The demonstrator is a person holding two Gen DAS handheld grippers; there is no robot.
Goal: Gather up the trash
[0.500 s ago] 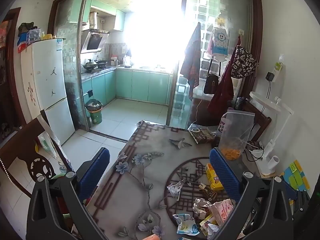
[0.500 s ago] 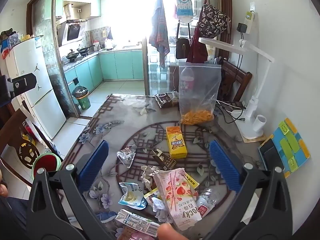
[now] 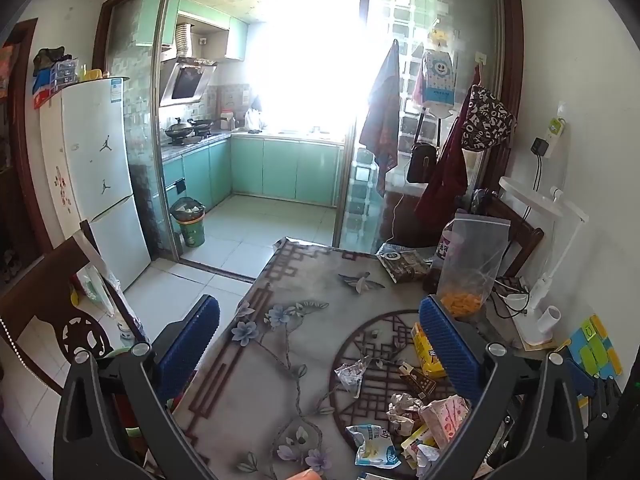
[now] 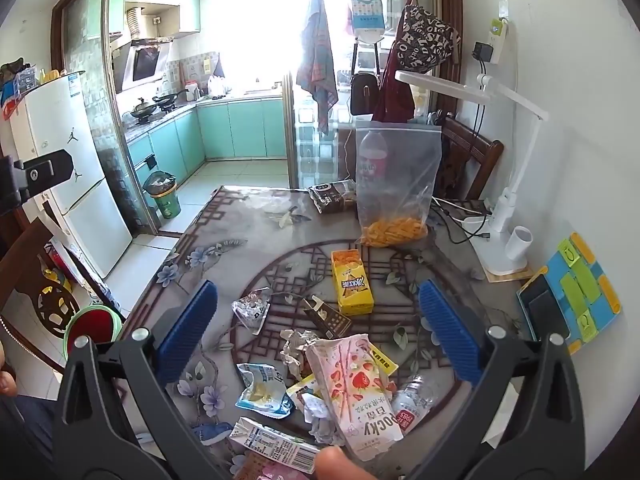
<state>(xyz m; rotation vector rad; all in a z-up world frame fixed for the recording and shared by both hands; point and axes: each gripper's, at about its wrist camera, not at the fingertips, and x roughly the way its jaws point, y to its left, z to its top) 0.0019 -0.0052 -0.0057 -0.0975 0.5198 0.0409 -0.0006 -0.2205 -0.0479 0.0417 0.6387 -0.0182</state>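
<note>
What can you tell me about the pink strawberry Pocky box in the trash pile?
The Pocky box is a flattened pink and white carton printed with strawberries and biscuit sticks, its brand lettering upside down toward the right wrist camera. It looks like thin cardboard, creased and apparently empty. It lies slanted on top of the pile, overlapping a crumpled foil wrapper, a yellow wrapper and a clear plastic bottle. It sits between the right gripper jaws, which are open and not touching it.
</note>
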